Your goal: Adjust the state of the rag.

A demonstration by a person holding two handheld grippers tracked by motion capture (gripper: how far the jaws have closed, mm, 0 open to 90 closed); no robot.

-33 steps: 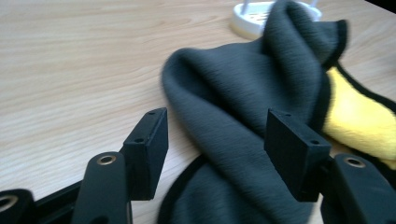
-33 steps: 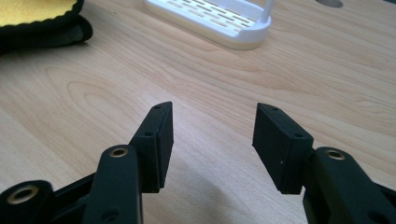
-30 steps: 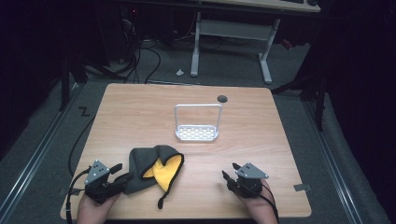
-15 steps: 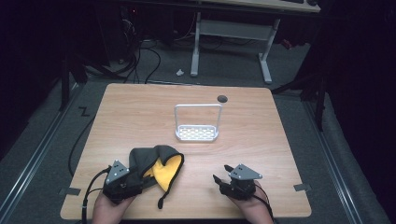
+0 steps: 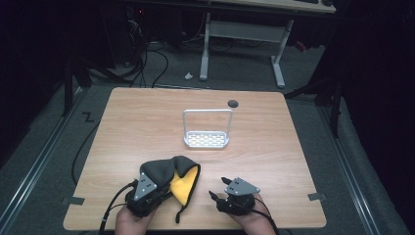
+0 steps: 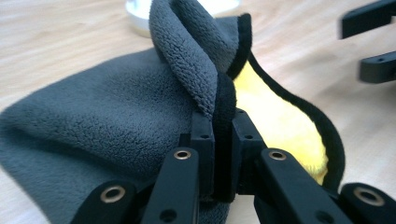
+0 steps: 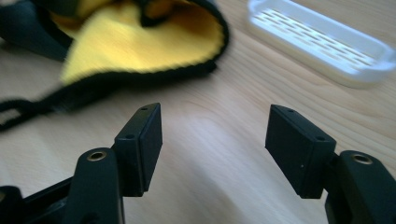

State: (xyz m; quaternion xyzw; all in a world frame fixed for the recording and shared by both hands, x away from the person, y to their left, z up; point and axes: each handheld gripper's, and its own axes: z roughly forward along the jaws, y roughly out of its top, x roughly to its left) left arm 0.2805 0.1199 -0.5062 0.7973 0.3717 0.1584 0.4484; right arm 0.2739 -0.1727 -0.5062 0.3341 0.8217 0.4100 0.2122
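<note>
Left gripper point(image 6: 223, 140): jaws have just closed and now pinch a raised fold of the grey fleece hat point(image 6: 107, 121) at its black-bound hem; the pads press the fabric from both sides, with the fold standing up directly ahead of the tips. The yellow lining point(image 6: 280, 121) spreads beyond the jaw on the side toward the other gripper, bordered by the black hem. The grey body of the hat lies flat on the table point(image 5: 147, 117) to the other side of the jaws.

Right gripper point(image 7: 215, 140): jaws have just been opening and stand wide, with bare wood and nothing else between the pads. The hat's yellow opening and black edge lie ahead of the jaws and off to one side, near but apart from the tips. A thin black cord point(image 7: 23, 112) trails from the hem across the wood.

The white slotted tray point(image 7: 322, 46) sits further ahead, well apart from both grippers. Open tabletop surrounds the right gripper point(image 5: 234, 195) in the high view.
</note>
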